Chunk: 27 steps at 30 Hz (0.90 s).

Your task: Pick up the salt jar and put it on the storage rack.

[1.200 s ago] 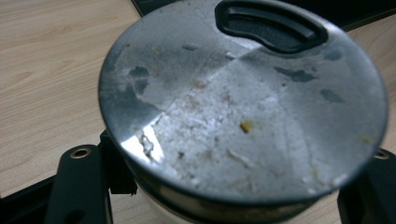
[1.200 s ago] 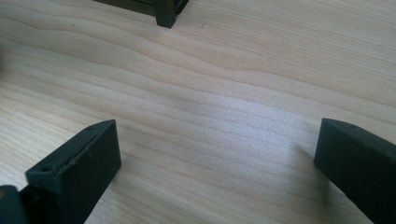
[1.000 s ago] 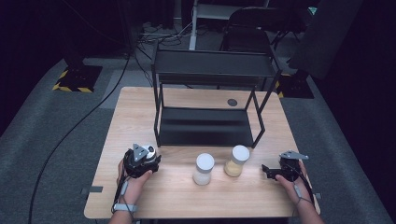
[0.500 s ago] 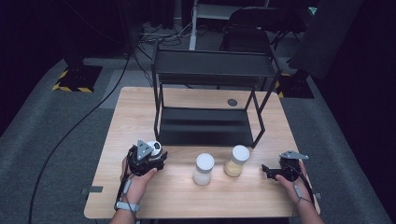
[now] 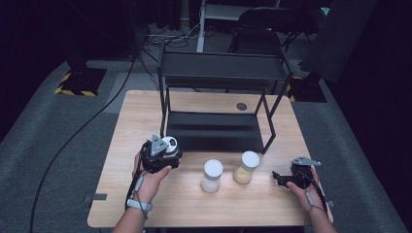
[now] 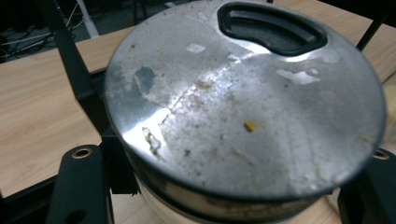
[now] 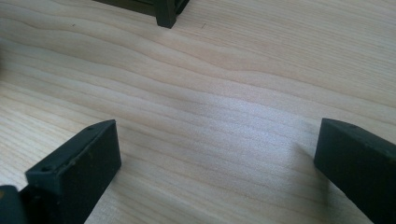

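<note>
**Carrying the held jar to the black rack**

The left gripper [image 5: 167, 154] is grasping a white-lidded jar [image 5: 169, 144], with its fingers [image 6: 81, 186] clamped on either side of the jar's body just below the scuffed metal-look lid [image 6: 243, 107]. The jar is hanging just in front of the front-left leg of the black two-tier rack [image 5: 218, 77], close to the rack's lower shelf [image 5: 214, 131].

To do this step well, as I judge it, the left hand should be keeping the jar upright and the grip steady, since the fingers are holding low on a round wall that could swivel. The jar should be passing to the inner side of the front-left leg rather than brushing it, then settling flat on the lower shelf before the fingers let go.

The right gripper [image 5: 284, 178] is resting in front of the rack's front-right leg, fingers [image 7: 74, 168] spread wide with nothing between them, over bare table [image 7: 224, 93]. Two more jars, one pale [image 5: 212, 175] and one yellowish [image 5: 247, 167], are standing in front of the rack.
</note>
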Motion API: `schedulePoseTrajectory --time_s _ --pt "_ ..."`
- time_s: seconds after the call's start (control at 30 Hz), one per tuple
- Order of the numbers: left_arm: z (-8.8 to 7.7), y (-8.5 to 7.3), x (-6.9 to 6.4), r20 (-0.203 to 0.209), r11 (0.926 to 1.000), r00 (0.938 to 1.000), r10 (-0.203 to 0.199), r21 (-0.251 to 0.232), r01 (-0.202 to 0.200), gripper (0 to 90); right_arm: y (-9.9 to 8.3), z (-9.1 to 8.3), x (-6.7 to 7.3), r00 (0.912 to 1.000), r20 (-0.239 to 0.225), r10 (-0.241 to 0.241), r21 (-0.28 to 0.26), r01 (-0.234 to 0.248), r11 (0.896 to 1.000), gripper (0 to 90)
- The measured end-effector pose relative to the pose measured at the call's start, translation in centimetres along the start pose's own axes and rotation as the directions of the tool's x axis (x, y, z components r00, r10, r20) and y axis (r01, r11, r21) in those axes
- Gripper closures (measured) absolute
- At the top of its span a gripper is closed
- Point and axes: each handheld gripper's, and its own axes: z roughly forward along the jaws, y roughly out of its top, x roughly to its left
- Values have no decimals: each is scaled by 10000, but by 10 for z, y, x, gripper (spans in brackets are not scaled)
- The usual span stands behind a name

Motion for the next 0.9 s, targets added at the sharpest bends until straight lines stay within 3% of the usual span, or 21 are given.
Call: schedulePoseTrajectory --time_s 0.33,0.57,0.9 --pt "13 29 2 249 9995 9992 310 11 -310 306 0 0 0 10000 0 3 0 -3 10000 3" --pt "30 51 11 377 9990 9986 381 226 -389 306 0 0 0 10000 -2 1 1 -1 10000 3" --pt "54 60 14 254 9998 9995 184 89 -186 306 0 0 -1 10000 -39 -23 -2 23 10000 3"
